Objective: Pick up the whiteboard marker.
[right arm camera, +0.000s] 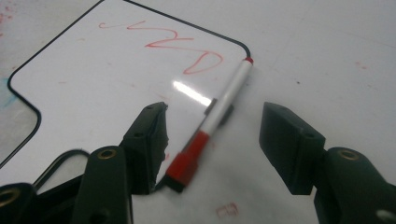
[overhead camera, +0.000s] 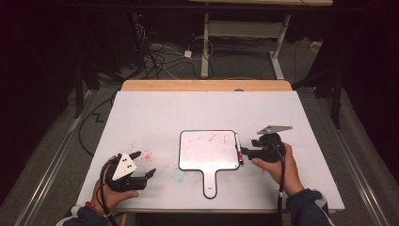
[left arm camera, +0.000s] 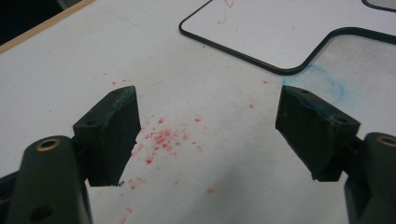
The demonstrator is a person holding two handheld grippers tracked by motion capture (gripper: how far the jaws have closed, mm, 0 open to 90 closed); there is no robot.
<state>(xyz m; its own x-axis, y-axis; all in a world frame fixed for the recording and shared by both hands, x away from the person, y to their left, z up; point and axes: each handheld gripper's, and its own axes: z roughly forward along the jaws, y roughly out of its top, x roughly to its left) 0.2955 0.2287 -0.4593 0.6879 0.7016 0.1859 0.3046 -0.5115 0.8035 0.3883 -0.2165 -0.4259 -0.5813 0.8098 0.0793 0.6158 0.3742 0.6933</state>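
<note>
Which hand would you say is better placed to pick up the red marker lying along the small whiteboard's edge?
The right. The right gripper already has the marker between its open jaws, pads not yet touching. The left gripper sits open over red specks, across the whiteboard from it.

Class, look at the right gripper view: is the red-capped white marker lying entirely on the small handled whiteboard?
No: the red-capped white marker lies along the small handled whiteboard's edge, its cap end on the white table.

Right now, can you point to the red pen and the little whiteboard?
red pen (right arm camera: 219,109), right gripper view, on its white barrel.
little whiteboard (overhead camera: 207,155), high view, on its bare white face below the red scribble.
</note>
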